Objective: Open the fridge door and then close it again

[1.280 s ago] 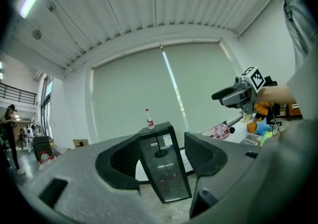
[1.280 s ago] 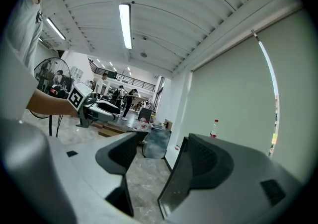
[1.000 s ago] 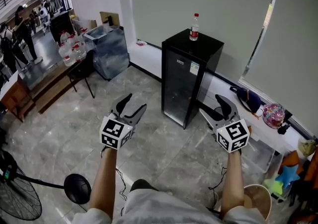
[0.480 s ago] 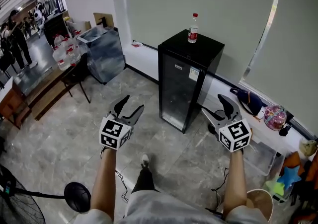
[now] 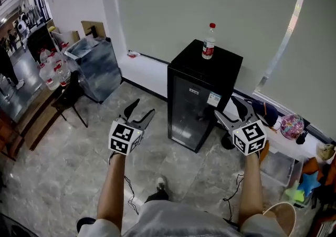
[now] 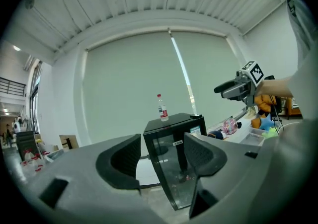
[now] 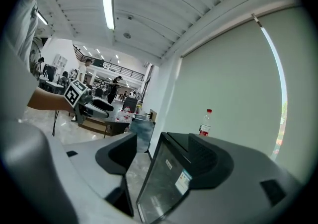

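Black fridge [image 5: 202,99] stands upright, door shut, facing the left tool [image 5: 145,106].

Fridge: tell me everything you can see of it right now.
The fridge is an upright black cabinet with a dark glass door, shut, bearing two small labels. It stands on the grey tiled floor near the blind-covered wall. A clear bottle with a red cap stands on its top. Nothing else touches it.
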Available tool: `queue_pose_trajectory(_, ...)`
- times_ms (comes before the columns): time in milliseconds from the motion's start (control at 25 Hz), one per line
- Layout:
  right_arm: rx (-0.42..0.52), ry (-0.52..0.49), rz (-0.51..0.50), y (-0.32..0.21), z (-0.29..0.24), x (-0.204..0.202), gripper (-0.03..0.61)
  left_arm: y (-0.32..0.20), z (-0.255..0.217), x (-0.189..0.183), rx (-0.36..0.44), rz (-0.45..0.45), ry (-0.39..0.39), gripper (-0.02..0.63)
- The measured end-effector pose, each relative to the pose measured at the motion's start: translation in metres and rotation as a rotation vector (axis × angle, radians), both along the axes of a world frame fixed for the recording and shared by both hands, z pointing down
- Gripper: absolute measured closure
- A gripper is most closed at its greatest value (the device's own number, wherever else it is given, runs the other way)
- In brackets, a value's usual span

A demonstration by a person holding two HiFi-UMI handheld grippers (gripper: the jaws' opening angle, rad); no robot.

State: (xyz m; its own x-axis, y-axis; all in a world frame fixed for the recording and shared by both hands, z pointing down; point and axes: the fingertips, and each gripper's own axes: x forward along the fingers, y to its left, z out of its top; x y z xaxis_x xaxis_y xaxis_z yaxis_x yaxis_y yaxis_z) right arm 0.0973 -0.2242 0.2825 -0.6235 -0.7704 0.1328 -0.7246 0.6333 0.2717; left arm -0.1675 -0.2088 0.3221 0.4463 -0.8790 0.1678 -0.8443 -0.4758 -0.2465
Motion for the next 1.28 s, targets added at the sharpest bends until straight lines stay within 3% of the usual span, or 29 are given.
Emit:
queue_pose_trajectory(200,-0.006,0.060,0.047,-0.066,0.000,-0.028,0.273,-0.074,0.011,-0.027,-0.039,0.043,0.016,0.359)
queue_pose_trajectory(480,-0.092,0.136,0.052,-0.141,0.023,-0.066,0.273,-0.153,0.047,-0.048,-0.127,0.100,0.039,0.359)
queue_pose_trajectory(920,-0.187,0.380,-0.078,-0.222,0.085,-0.097,0.273,-0.231,0.130,-0.029,-0.287,0.168,0.055,0.359)
queue_pose_trajectory(1280,-0.252,0.486,-0.188,-0.259,0.112,-0.117,0.273,-0.288,0.193,0.006,-0.407,0.286,0.081,0.359)
